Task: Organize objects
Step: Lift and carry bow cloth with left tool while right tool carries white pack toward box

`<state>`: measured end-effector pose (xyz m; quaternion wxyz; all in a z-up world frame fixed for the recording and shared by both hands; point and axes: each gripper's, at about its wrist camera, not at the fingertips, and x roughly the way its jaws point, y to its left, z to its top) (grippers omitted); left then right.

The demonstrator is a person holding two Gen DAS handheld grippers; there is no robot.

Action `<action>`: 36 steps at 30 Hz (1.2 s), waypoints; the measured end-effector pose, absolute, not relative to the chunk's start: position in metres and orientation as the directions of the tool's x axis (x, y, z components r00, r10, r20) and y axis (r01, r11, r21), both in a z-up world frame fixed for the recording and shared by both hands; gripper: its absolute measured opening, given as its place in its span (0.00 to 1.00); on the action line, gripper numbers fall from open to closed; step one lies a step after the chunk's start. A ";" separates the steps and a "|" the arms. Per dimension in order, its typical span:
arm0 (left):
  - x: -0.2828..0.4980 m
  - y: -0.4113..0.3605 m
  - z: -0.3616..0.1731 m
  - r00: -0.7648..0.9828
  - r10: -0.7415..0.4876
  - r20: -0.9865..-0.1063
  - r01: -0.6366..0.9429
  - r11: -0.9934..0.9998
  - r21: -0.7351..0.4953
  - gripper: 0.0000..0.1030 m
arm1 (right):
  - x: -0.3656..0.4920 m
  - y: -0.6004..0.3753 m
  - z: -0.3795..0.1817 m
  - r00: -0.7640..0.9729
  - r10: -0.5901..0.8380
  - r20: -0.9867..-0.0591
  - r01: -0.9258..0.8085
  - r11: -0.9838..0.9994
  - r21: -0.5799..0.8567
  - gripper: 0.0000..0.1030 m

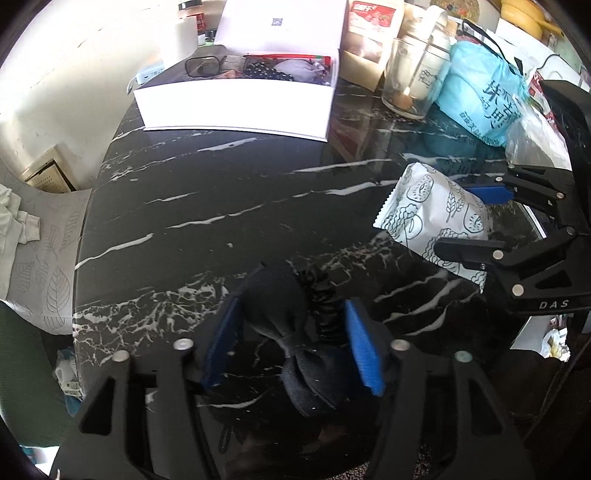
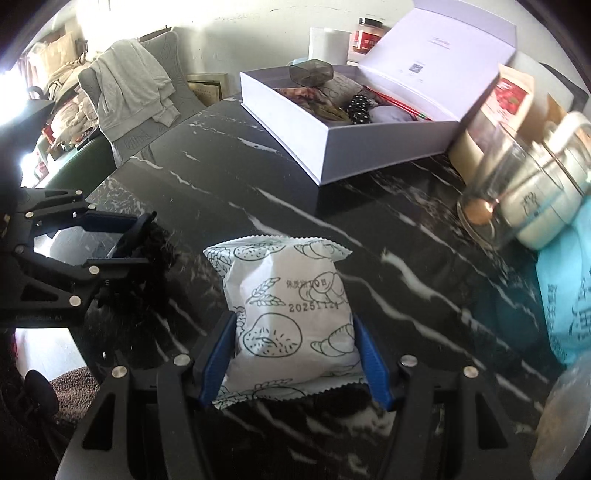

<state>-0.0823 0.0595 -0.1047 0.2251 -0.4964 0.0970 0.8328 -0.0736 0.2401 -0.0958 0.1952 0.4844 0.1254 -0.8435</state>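
Observation:
My left gripper (image 1: 291,347) is shut on a black bow hair tie (image 1: 299,332), holding it just above the black marble table (image 1: 184,192). My right gripper (image 2: 295,354) is shut on a white snack packet (image 2: 291,317) printed with bread drawings; both show in the left wrist view, the packet (image 1: 432,206) at the right. The left gripper with the hair tie (image 2: 147,254) shows at the left of the right wrist view. An open white box (image 1: 236,99) holding several items stands at the far side, also in the right wrist view (image 2: 332,122).
A glass jar (image 1: 406,81), a white canister (image 2: 543,192) and a blue plastic bag (image 1: 480,92) crowd the table's far right. Snack pouches (image 1: 373,33) stand behind the box. A chair draped with clothes (image 2: 129,88) is beyond the table's left edge.

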 end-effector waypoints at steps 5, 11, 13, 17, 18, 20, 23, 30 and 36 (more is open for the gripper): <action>-0.078 0.066 -0.107 -0.424 0.257 -0.868 -0.482 -0.876 -0.023 0.68 | -0.070 0.241 -0.098 -0.470 -0.220 -0.855 0.450 -0.893 -0.017 0.63; -0.076 0.064 -0.108 -0.435 0.258 -0.863 -0.473 -0.880 -0.024 0.68 | -0.069 0.238 -0.101 -0.464 -0.243 -0.851 0.474 -0.880 -0.007 0.74; -0.074 0.064 -0.107 -0.437 0.254 -0.863 -0.470 -0.883 -0.022 0.61 | -0.068 0.236 -0.103 -0.470 -0.236 -0.851 0.475 -0.880 -0.018 0.75; -0.072 0.064 -0.105 -0.434 0.257 -0.864 -0.476 -0.879 -0.023 0.49 | -0.068 0.237 -0.107 -0.465 -0.228 -0.855 0.466 -0.884 -0.017 0.75; -0.071 0.064 -0.105 -0.434 0.259 -0.863 -0.477 -0.878 -0.024 0.47 | -0.069 0.237 -0.110 -0.457 -0.228 -0.860 0.465 -0.885 -0.012 0.75; -0.070 0.064 -0.104 -0.436 0.263 -0.860 -0.475 -0.879 -0.028 0.36 | -0.067 0.238 -0.112 -0.462 -0.232 -0.856 0.456 -0.890 -0.004 0.76; -0.071 0.063 -0.103 -0.438 0.273 -0.857 -0.470 -0.882 -0.040 0.25 | -0.065 0.239 -0.112 -0.479 -0.233 -0.847 0.441 -0.897 -0.003 0.75; -0.074 0.061 -0.103 -0.425 0.287 -0.858 -0.455 -0.888 -0.071 0.19 | -0.063 0.244 -0.107 -0.489 -0.261 -0.832 0.431 -0.902 0.029 0.57; -0.070 0.061 -0.098 -0.424 0.288 -0.859 -0.453 -0.889 -0.074 0.18 | -0.061 0.243 -0.103 -0.479 -0.291 -0.828 0.448 -0.893 0.055 0.55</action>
